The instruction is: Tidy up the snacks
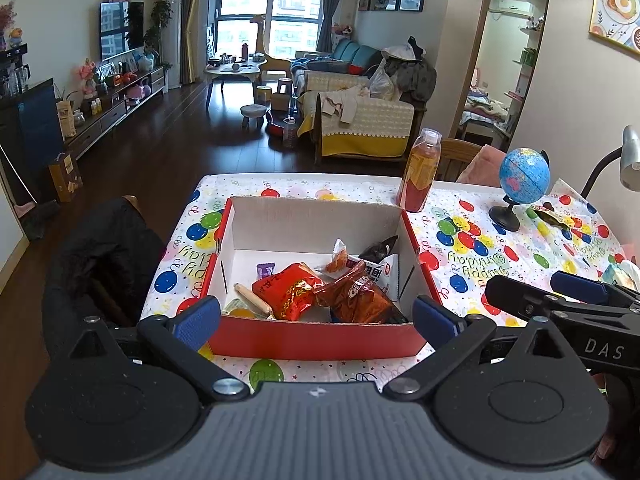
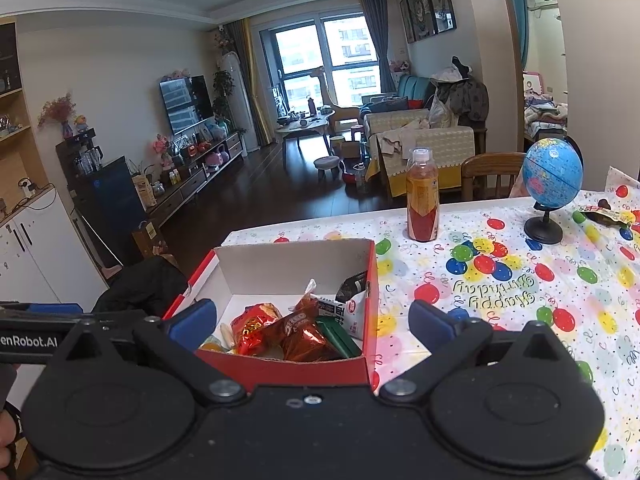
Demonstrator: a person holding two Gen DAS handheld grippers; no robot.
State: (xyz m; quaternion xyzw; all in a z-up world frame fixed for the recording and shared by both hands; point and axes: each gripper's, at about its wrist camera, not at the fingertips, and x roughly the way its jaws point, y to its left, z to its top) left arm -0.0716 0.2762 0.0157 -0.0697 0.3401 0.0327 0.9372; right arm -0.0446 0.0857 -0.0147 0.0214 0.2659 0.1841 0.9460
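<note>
A red cardboard box (image 1: 312,338) with a white inside stands on the balloon tablecloth; it also shows in the right wrist view (image 2: 288,368). It holds several snacks: a red bag (image 1: 288,290), a brown Oreo pack (image 1: 356,294), a sausage stick (image 1: 254,300) and a white pack (image 1: 386,274). My left gripper (image 1: 316,318) is open and empty, its jaws spread to about the box's width, just in front of its near wall. My right gripper (image 2: 312,320) is open and empty, to the right of the left one, over the box's near right corner. A dark snack wrapper (image 2: 604,214) lies at the table's far right.
An orange juice bottle (image 1: 420,170) stands behind the box's far right corner. A small blue globe (image 1: 520,184) stands to its right, and a lamp (image 1: 630,160) at the right edge. A chair with a black jacket (image 1: 100,256) is left of the table.
</note>
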